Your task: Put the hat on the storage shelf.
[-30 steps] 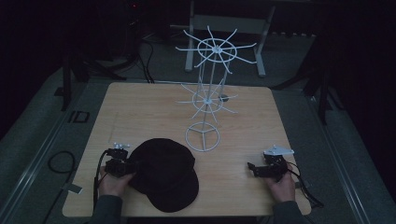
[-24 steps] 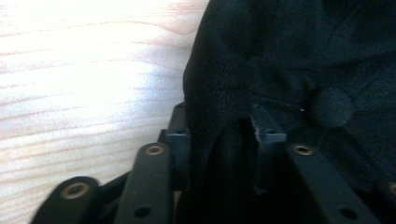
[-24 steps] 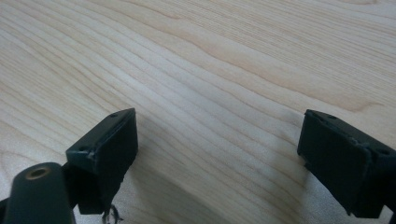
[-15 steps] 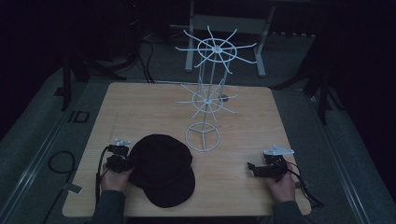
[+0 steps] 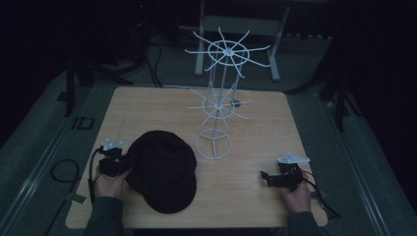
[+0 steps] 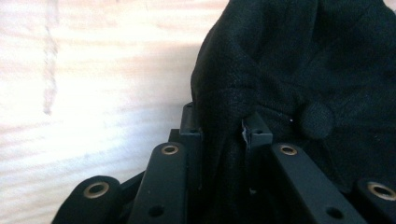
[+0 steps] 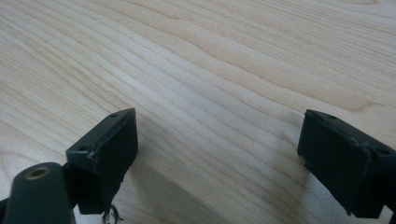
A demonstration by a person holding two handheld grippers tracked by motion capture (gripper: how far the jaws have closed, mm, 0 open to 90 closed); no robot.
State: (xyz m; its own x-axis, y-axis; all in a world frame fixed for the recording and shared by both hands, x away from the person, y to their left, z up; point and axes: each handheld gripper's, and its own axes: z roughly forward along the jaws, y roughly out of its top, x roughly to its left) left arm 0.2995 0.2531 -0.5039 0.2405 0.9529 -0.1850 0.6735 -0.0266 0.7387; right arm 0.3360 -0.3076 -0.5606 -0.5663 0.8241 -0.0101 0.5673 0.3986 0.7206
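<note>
The wooden table (image 5: 255, 196) was seen to carry a white wire rack (image 5: 219, 105), standing behind and just right of a black cap (image 5: 162, 172) near the front edge. The cap's left edge was pinched between the closed jaws of the left gripper (image 6: 223, 128), apparently by a fold of cloth. The right gripper (image 7: 217, 154) was held well apart, jaws spread, nothing between them.

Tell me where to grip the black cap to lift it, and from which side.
Grip the black cap at its soft crown edge on the person's left, coming in level along the table. The fabric folds there, and the left gripper already has a pinched fold between its jaws. The open right gripper lies apart on the right.
</note>
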